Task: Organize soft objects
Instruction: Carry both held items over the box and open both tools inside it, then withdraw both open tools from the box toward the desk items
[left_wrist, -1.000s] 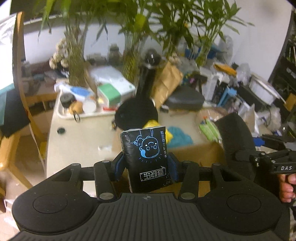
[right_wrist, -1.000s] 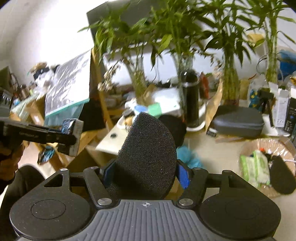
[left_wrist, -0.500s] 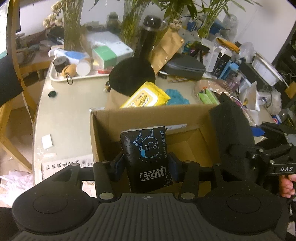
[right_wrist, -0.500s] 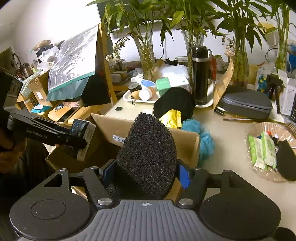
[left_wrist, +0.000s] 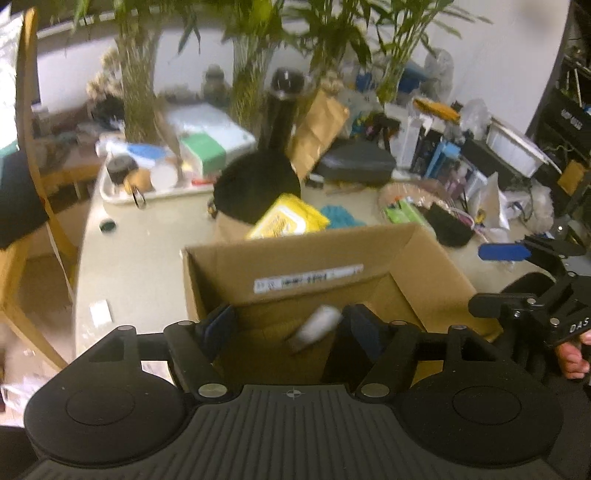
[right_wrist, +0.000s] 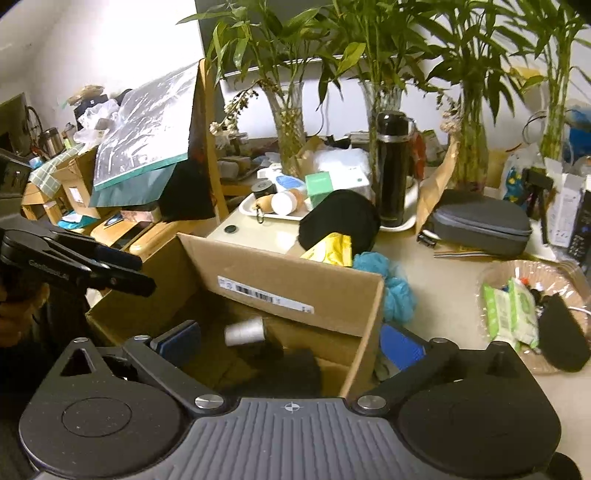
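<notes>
**Both grippers open over the brown box**

A messy pale table (right_wrist: 436, 295) fills the room, with tall green bamboo plants in glass vases (right_wrist: 380, 88) along the back wall at the top of both views. An open brown cardboard box (right_wrist: 295, 284) sits in the middle of the frame, at the near edge of the table.

The left gripper (left_wrist: 291, 328) is at the bottom middle of its view, just above the box. Its two blue-padded fingers are spread wide and hold nothing. Between them, inside the box, a blurry black pack with a white end (left_wrist: 314, 328) lies tilted. In the right wrist view this same pack (right_wrist: 245, 332) lies on the box floor, with a dark, soft-looking shape (right_wrist: 295, 365) just beside it, too dark to tell what it is.

The right gripper (right_wrist: 291, 343) is at the bottom middle of its own view. It is wide open too and holds nothing. Its left finger is over the box and its right finger is outside the box wall.

Behind the box, a yellow pack of wipes (right_wrist: 330, 249) leans on a round black foam pad (right_wrist: 340, 221). A fluffy blue bath puff (right_wrist: 391, 284) lies just to the right of the box. A tall black flask (right_wrist: 392, 166) stands farther back, and a clear plastic tray with green packs (right_wrist: 524, 310) sits at the right side of the frame.
</notes>
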